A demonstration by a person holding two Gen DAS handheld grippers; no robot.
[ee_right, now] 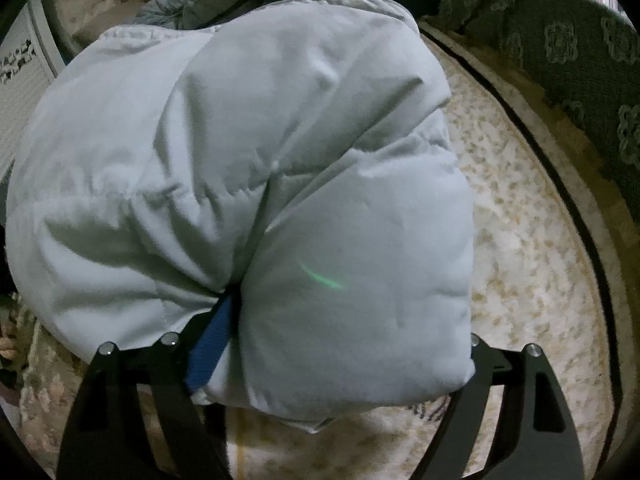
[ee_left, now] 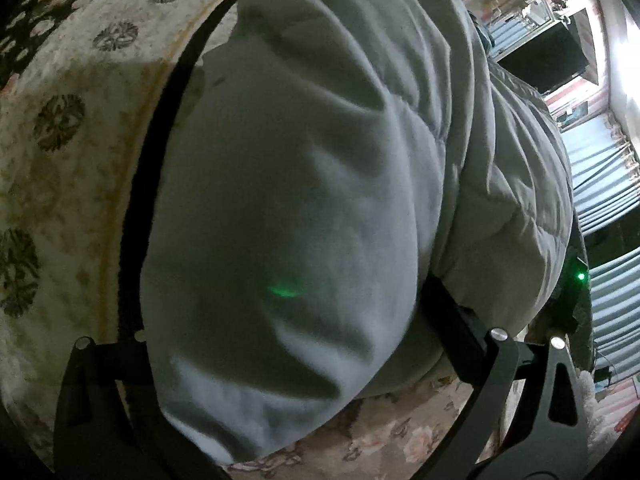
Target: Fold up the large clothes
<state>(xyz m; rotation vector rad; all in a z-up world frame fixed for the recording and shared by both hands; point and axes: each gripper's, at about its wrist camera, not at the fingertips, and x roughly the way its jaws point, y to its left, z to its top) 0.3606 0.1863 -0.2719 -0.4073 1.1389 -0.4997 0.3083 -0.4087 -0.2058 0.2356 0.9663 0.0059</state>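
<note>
Item: pale grey padded jacket, bunched in thick folds on a bed with a cream patterned cover.

Edges and room: in the right wrist view, bare cover lies open to the right of the jacket, bounded by a dark piped edge and a green patterned cloth beyond. In the left wrist view, cover is free to the left.

Right hand-held gripper: jaws spread wide, a padded fold bulging between them; a blue strap lies by the left finger. Pad contact is hidden.

Left hand-held gripper: fingers wide apart around the bulk; grip cannot be told.

Hidden: fingertips buried under fabric; jacket's far side cut off.
</note>
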